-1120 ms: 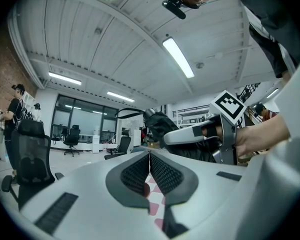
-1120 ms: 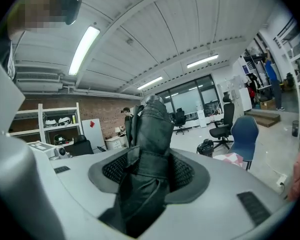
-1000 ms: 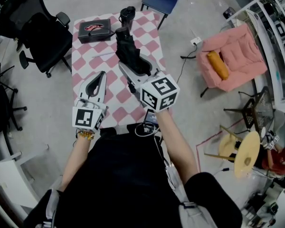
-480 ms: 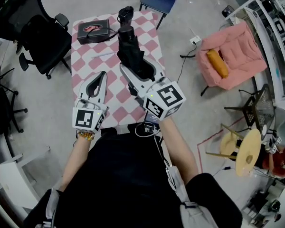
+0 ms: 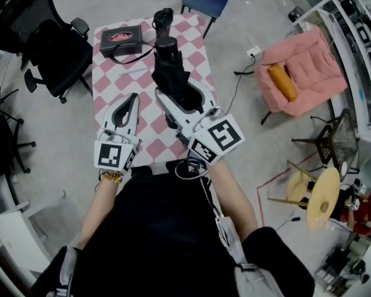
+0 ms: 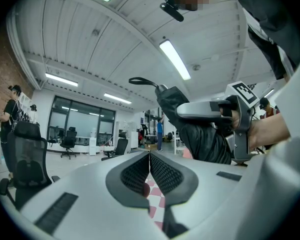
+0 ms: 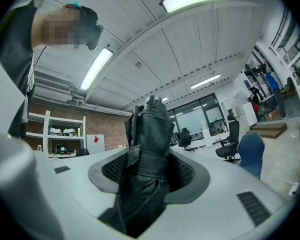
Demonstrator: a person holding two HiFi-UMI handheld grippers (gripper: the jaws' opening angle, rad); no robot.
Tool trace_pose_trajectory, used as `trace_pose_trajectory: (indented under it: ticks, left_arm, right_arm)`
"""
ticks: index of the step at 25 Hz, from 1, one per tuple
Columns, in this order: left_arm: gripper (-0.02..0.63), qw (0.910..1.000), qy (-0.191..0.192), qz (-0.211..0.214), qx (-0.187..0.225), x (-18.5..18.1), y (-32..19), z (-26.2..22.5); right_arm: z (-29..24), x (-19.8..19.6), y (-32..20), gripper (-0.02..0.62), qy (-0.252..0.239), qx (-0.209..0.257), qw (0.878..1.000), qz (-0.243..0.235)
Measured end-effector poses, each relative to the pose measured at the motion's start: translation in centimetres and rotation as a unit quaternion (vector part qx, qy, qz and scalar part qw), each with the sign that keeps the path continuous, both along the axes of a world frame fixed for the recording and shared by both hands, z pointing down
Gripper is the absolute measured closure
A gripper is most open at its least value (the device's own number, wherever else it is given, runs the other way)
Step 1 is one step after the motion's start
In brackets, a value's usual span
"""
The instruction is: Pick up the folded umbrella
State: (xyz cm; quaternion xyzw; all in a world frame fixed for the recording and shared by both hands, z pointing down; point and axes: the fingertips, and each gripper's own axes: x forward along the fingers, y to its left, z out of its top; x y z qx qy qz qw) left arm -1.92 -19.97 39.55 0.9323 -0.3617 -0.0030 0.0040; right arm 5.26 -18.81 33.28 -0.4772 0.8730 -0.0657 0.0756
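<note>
gripping folded umbrella [image 7: 149,129] mid-length: right gripper [image 7: 149,174] jaws wide, pads pressed on both flanks | left gripper [image 6: 150,170] clenched, empty | head view only: umbrella juts over checked table [image 5: 109,82], near black box [image 5: 120,40] | left gripper view only: umbrella's strap loop [image 6: 140,80]

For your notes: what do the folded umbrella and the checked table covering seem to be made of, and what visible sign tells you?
The folded umbrella looks like black synthetic fabric with a slight sheen: it creases into soft folds and is bunched by a band. The table covering is probably cloth or vinyl in a matt pink-and-white check, but it is too far off to tell which.
</note>
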Motion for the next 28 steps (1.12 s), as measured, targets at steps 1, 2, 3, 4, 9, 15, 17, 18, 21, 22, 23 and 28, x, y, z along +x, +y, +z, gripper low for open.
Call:
trace_pose_trajectory:
  ticks: [1,2,3,4,9,15,17,18,21,22,23,28]
  left_arm:
    - [0.592,1.0,0.0,0.0,0.0,0.0,0.0,0.0]
    - [0.592,1.0,0.002,0.001,0.001,0.0,0.1,-0.1]
    - [0.592,1.0,0.003,0.001,0.004,0.0,0.1,-0.2]
    - [0.592,1.0,0.004,0.001,0.005,0.0,0.1,-0.4]
    - [0.592,1.0,0.005,0.003,0.007,0.1,0.3,-0.6]
    - [0.592,0.9999,0.007,0.01,0.009,0.3,0.6,-0.6]
    - [0.592,0.9999,0.004,0.008,0.008,0.3,0.6,-0.6]
    - [0.592,1.0,0.001,0.007,0.007,0.3,0.6,-0.7]
    - [0.592,1.0,-0.002,0.005,0.005,0.4,0.5,-0.7]
    - [0.592,1.0,-0.001,0.005,0.006,0.4,0.5,-0.7]
    - [0.591,1.0,0.002,0.006,0.006,0.4,0.6,-0.7]
    - [0.592,0.9999,0.006,0.01,0.007,0.3,0.8,-0.3]
  right_arm:
    - [0.0,0.0,0.1,0.382,0.001,0.002,1.0,0.0]
    - [-0.1,-0.1,0.3,0.382,0.001,0.004,1.0,0.0]
    - [-0.1,-0.1,0.5,0.382,0.001,0.006,1.0,0.0]
    - [-0.1,-0.1,0.6,0.382,0.001,0.008,1.0,0.001]
    - [0.1,0.0,1.1,0.382,-0.005,0.011,1.0,0.006]
    - [0.8,0.3,1.6,0.38,-0.008,0.011,1.0,0.015]
    - [1.0,0.4,1.8,0.382,-0.012,0.011,1.0,0.017]
    - [1.1,0.4,1.8,0.38,-0.013,0.01,1.0,0.018]
    - [1.5,0.5,1.9,0.382,-0.014,0.008,1.0,0.021]
    - [1.6,0.5,2.0,0.38,-0.016,0.007,1.0,0.022]
    - [1.7,0.5,2.1,0.382,-0.017,0.006,1.0,0.023]
    - [2.1,0.4,2.5,0.382,-0.021,0.006,0.999,0.027]
